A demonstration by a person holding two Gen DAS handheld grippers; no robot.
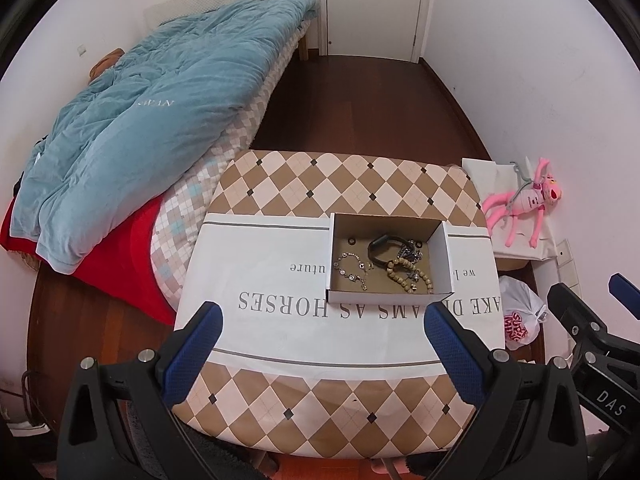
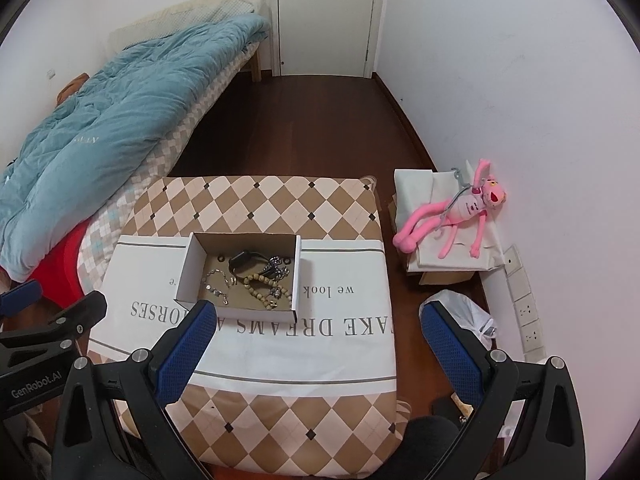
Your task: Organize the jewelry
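Note:
A shallow white cardboard box (image 1: 444, 254) (image 2: 186, 270) sits on a white printed cloth on the checked table. Inside it lie a silver chain bracelet (image 1: 352, 266) (image 2: 216, 280), a black band (image 1: 386, 246) (image 2: 244, 260), a wooden bead bracelet (image 1: 408, 274) (image 2: 262, 288), a silver tangle (image 1: 412, 254) (image 2: 276, 266) and small dark rings. My left gripper (image 1: 324, 320) is open and empty, above the table's near side in front of the box. My right gripper (image 2: 318, 318) is open and empty, lower right of the box. Each gripper shows at the edge of the other's view.
The checked table (image 1: 320, 420) (image 2: 280, 200) stands beside a bed with a blue quilt (image 1: 140, 128) (image 2: 100, 120) on its left. A pink plush toy (image 1: 528, 198) (image 2: 460, 212) lies on a covered box at the right wall. A white plastic bag (image 1: 520, 316) (image 2: 464, 312) sits on the floor.

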